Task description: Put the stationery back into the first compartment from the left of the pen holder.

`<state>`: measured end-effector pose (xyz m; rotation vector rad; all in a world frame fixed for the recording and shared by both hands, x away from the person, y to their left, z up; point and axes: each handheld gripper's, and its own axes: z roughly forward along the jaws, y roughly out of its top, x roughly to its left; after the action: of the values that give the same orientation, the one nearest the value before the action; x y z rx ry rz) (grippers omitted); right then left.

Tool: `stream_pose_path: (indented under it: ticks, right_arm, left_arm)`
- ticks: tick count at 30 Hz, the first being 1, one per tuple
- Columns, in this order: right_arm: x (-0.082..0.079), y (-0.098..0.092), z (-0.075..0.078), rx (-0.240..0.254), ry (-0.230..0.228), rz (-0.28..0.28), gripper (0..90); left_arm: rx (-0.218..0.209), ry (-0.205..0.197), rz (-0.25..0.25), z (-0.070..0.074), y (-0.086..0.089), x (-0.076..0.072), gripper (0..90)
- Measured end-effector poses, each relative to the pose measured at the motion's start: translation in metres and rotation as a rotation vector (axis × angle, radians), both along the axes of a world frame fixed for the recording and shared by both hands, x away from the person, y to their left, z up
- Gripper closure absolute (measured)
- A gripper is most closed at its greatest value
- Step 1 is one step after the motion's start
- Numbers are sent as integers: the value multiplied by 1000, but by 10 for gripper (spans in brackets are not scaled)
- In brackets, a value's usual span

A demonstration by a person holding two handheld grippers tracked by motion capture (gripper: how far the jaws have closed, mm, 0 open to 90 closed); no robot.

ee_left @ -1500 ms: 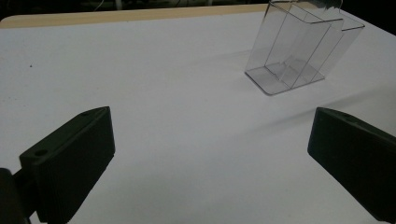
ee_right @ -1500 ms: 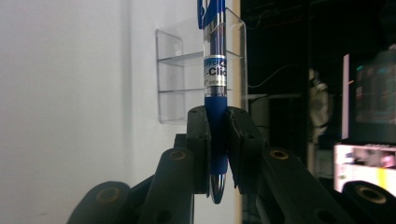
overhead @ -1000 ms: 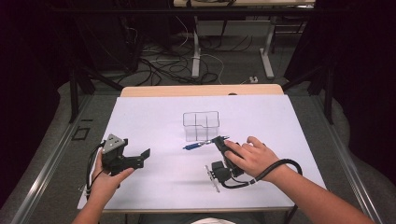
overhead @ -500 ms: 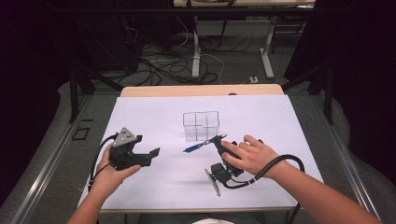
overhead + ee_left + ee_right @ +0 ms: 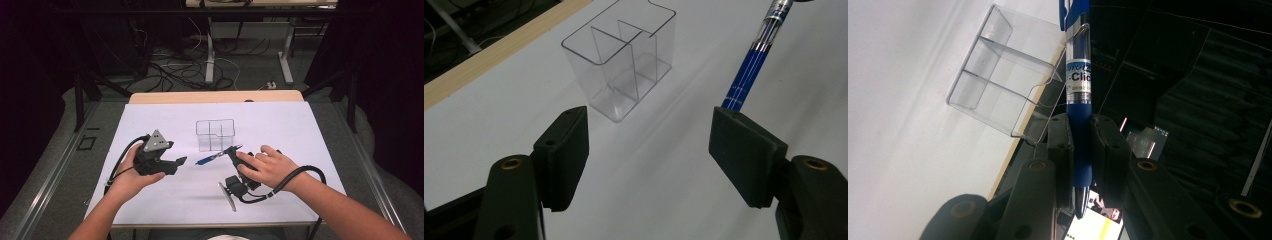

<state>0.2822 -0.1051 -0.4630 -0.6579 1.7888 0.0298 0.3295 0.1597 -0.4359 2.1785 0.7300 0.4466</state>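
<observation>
Right gripper clamps a blue pen; left gripper is empty, part open.

High view: we see a white table with a pale wood far edge, dark room behind, cables on the floor; the pen sticks out low over the sheet, just in front of a clear divided organizer. Left gripper view: our jaws have just been closing, nothing between them, organizer and pen ahead. Right gripper view: pads pinch the pen barrel.
</observation>
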Motion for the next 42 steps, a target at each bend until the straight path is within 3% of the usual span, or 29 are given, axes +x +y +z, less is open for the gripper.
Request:
stream_pose_path:
  ticks: [8, 10, 14, 15, 21, 26, 27, 28, 33, 37, 41, 42]
  right_arm:
    - [-2, 2, 0, 1, 2, 9, 799]
    - [-2, 2, 0, -5, -1, 13, 799]
    - [-3, 3, 0, -16, -5, 21, 799]
    - [-3, 3, -1, 1, 0, 23, 799]
    - [-4, 3, 0, -9, -4, 21, 799]
    - [-4, 4, -1, -8, 0, 20, 799]
    - [-5, 3, -2, -2, 2, 0, 799]
    - [-4, 5, -1, -14, -8, 30, 799]
    - [-4, 6, -3, -14, 0, 24, 799]
    - [-4, 8, -3, -36, -9, 60, 799]
    - [-5, 7, -4, -31, -3, 40, 799]
    - [-5, 8, -4, -35, -4, 43, 799]
  left_arm:
    - [56, 17, -66, 9, -20, 3, 342]
    - [52, -1, -71, 9, -26, 3, 343]
    - [82, 6, -108, 14, -33, 3, 386]
    - [82, 6, -113, 15, -35, 4, 394]
    - [67, 45, -128, 16, -47, 4, 451]
    - [127, 72, -172, 13, -57, 5, 491]
    - [138, 75, -182, 12, -59, 4, 497]
    - [145, 76, -189, 11, -61, 4, 502]
    - [196, 75, -222, 7, -71, 4, 537]
    - [215, 87, -236, 8, -78, 4, 581]
    - [223, 90, -248, 9, -85, 4, 615]
    - [242, 90, -256, 10, -87, 5, 624]
